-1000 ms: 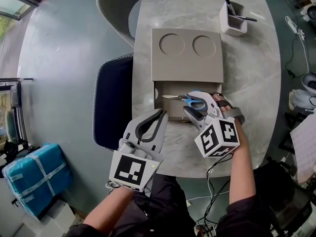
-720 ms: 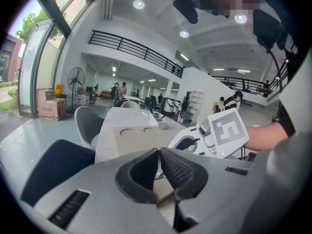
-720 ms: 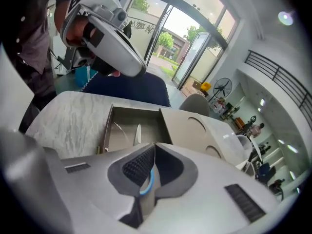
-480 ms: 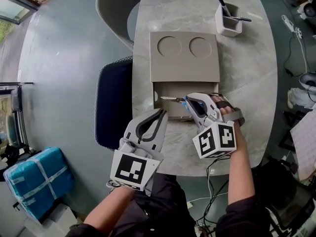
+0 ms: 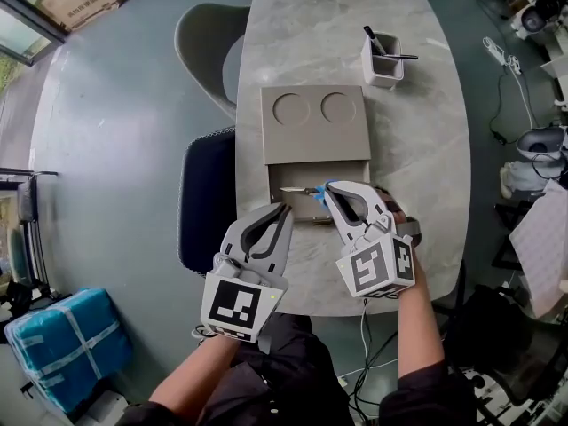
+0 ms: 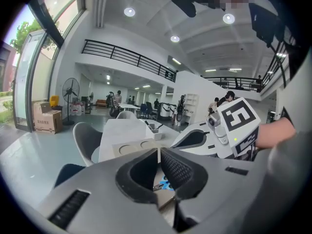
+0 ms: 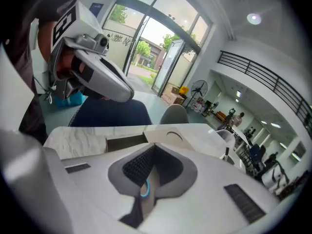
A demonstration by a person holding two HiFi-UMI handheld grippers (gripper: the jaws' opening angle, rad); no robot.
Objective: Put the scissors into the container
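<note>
Closest to the person, the left gripper [image 5: 282,209] hangs over the near edge of the bench [image 5: 417,176] with its jaws pressed together and nothing between them. It has no part in this step, and it is best kept low and to the side, where it is now.

Just beyond it, the right gripper [image 5: 330,188] has its jaws clamped on the blue handle of the scissors [image 5: 300,190]. The right gripper view shows a sliver of that blue ring [image 7: 145,189] pinched deep between the pads. The scissors sit over the open tray of the grey box [image 5: 315,122], with the blades sticking out to the person's left. I can't say for sure whether they are fully clear of the tray.

A grip on the handle end leaves the long blades free to swing, so I'd lift slowly and straight up until the tips are above the tray wall. Only then would I carry them away across the box lid.

At the far end of the bench stands the white container [image 5: 382,60], well apart from the box. It already holds pens [image 5: 371,35], and one of them lies across the rim. The mouth looks narrow, so I'd turn the wrist until the blades point down. Aim for the free corner beside the pens and let the tips go in before the jaws open. Dropping them from above could knock the container over.
</note>
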